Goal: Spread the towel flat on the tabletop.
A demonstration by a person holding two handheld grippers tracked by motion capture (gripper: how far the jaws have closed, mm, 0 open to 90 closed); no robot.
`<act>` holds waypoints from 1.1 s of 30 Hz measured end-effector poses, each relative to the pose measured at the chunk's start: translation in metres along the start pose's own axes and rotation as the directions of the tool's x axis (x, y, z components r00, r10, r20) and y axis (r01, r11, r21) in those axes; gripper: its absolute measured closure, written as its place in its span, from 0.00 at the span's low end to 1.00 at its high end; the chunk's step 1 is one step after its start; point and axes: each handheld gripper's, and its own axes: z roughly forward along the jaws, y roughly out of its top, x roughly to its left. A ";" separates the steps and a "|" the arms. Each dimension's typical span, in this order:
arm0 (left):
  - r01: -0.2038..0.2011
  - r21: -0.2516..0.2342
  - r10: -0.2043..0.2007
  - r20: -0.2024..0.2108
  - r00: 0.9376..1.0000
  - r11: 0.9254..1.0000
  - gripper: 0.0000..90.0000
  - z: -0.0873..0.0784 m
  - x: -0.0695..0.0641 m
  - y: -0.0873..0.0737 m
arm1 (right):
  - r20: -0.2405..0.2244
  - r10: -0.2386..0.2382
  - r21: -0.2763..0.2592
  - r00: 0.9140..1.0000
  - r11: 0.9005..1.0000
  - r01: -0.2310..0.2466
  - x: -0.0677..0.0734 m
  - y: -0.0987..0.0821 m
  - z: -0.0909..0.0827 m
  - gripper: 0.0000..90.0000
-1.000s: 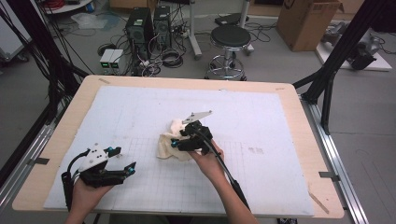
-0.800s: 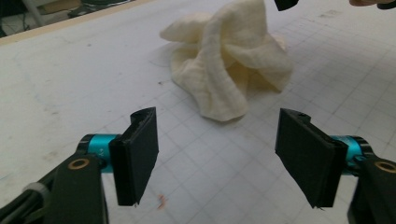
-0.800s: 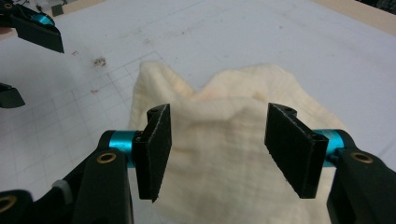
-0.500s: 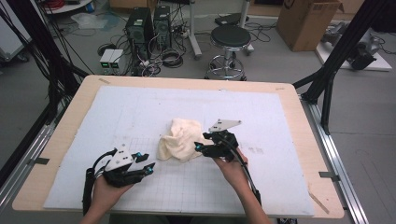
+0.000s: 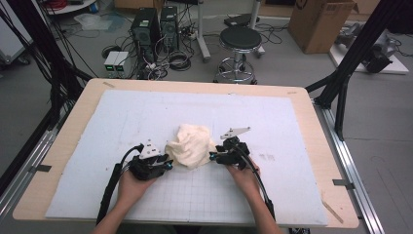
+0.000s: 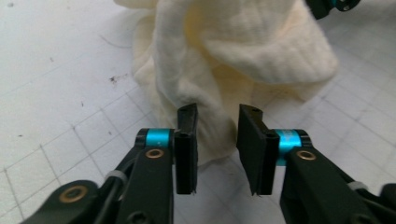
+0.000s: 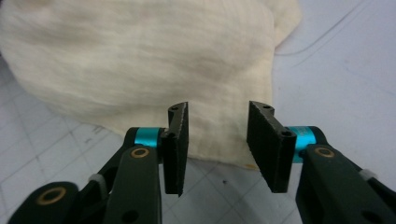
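White-matted bench (image 5: 122, 117) holds the crumpled cloth (image 5: 190, 145) mid-surface, unspread; left gripper (image 5: 165, 165) and right gripper (image 5: 213, 156) flank it, jaws just closing around cloth edges but not yet pinching, so the grasp and everything after it remain.

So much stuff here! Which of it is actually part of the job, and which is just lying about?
In the job:
- crumpled cream cloth on the white mat
- left gripper, closing in on a fold
- right gripper, closing in on the cloth's edge

Just lying about:
- black stool
- computer towers
- cardboard box
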 end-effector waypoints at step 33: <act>0.004 -0.108 -0.005 -0.007 1.000 0.994 0.96 -0.084 0.061 0.031 | 0.014 -0.117 -0.098 0.993 0.988 0.118 0.027 -0.015 -0.077 0.99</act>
